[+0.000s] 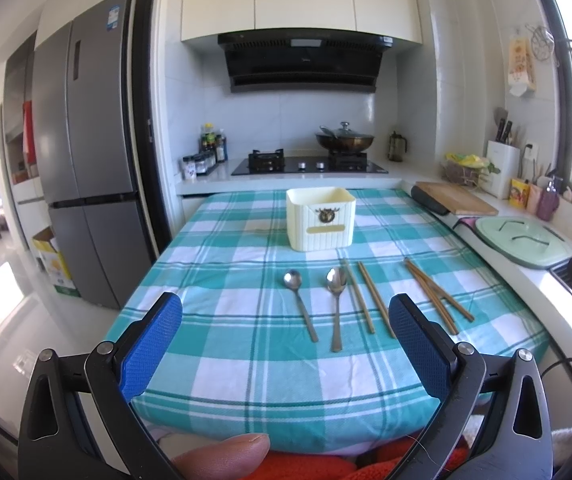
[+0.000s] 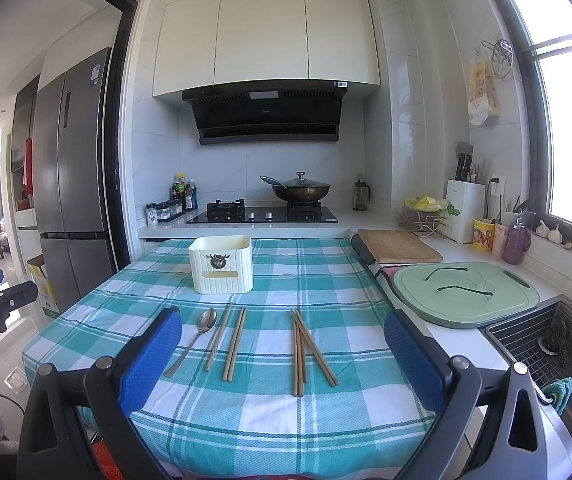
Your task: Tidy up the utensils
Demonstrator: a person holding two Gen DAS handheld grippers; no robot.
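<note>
A: What do the two tools do at this moment?

B: The left gripper [image 1: 286,340] has its blue pads spread wide and nothing is between them. The right gripper [image 2: 282,354] is the same: fingers far apart, holding nothing. Both hang above the near edge of the table with the checked cloth [image 1: 214,336].

A: And where are the utensils?

B: Ahead of the left gripper, between the lines of its two fingers, two spoons lie on the cloth with bowls pointing away: the left spoon [image 1: 300,304] and the right spoon [image 1: 337,306]. Just beside the right spoon lies a pair of chopsticks [image 1: 368,300], slightly apart from each other. Further toward the right finger is a loose bundle of chopsticks [image 1: 438,294], crossing one another.

A: From the right tool?

B: There the bundle [image 2: 306,350] lies almost straight ahead, between the fingers. The pair [image 2: 226,342] and one spoon [image 2: 194,340] are closer to its left finger. The other spoon is hidden.

A: The container?

B: A cream holder box [image 1: 320,218] stands upright beyond the utensils, well apart from them. I cannot see what is inside.
</note>
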